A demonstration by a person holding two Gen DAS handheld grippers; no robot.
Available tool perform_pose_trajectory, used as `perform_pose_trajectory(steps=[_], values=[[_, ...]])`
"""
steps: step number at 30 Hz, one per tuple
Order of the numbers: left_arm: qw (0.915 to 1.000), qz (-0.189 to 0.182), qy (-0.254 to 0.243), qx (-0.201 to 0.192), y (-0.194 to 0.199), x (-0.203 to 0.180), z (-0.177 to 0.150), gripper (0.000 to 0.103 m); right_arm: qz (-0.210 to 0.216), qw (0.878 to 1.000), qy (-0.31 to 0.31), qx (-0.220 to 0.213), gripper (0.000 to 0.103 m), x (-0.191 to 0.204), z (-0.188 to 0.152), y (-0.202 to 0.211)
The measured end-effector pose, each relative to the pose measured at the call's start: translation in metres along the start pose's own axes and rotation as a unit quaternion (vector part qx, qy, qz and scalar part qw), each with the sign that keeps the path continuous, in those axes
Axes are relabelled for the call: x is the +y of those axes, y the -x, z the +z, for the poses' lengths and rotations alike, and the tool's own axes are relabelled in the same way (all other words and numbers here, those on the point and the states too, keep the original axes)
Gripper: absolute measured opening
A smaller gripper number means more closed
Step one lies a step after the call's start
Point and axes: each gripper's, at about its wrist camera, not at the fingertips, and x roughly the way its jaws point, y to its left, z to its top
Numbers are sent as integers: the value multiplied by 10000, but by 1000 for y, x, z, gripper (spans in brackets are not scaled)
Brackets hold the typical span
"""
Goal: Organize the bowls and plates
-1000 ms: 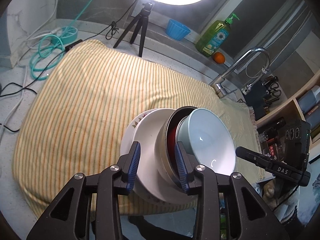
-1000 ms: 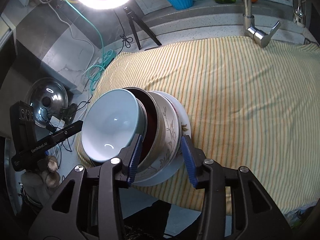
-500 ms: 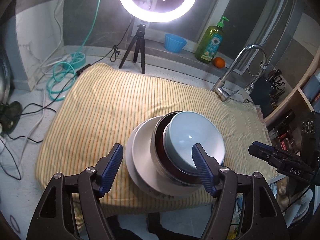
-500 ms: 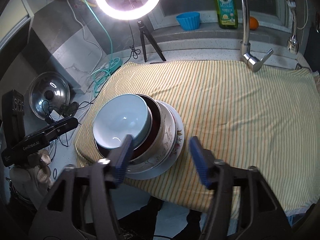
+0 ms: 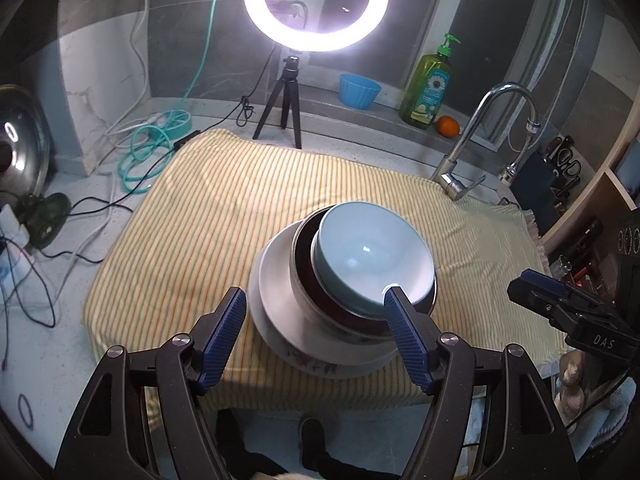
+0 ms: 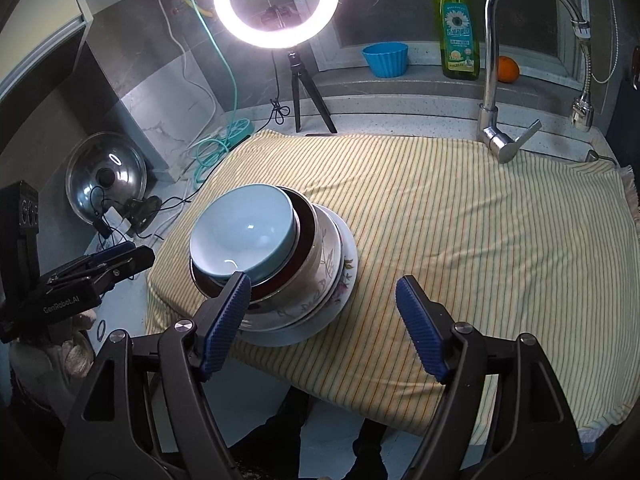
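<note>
A stack of dishes stands on the striped yellow cloth (image 5: 240, 200) near its front edge. A light blue bowl (image 5: 372, 256) sits on top, inside a dark red bowl (image 5: 308, 264), inside a flowered white bowl (image 6: 326, 260), on a white plate (image 5: 276, 280). The blue bowl also shows in the right wrist view (image 6: 244, 232). My left gripper (image 5: 316, 328) is open and empty, held back above the stack's near side. My right gripper (image 6: 324, 320) is open and empty, just right of the stack. Each gripper shows in the other's view, the right (image 5: 560, 304) and the left (image 6: 100, 264).
A ring light on a tripod (image 5: 288, 104) stands at the back. A tap (image 6: 496, 120) stands at the cloth's back right. A blue cup (image 6: 386, 58), a green soap bottle (image 6: 458, 36) and an orange (image 6: 508, 68) sit on the sill. Cables (image 5: 148, 152) and a pot lid (image 6: 106, 176) lie left.
Both grippers opened, let go of the stack's rims and drew back and up. The stack rests on the cloth.
</note>
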Motion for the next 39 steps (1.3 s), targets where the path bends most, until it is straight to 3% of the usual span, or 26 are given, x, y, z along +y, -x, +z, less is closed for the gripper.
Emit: perform_pose_trajectory(steps=[39], values=[[9998,209,-20,23,-4,-16,-3,71,46,9999,105,-44,78,-1,0,-5]])
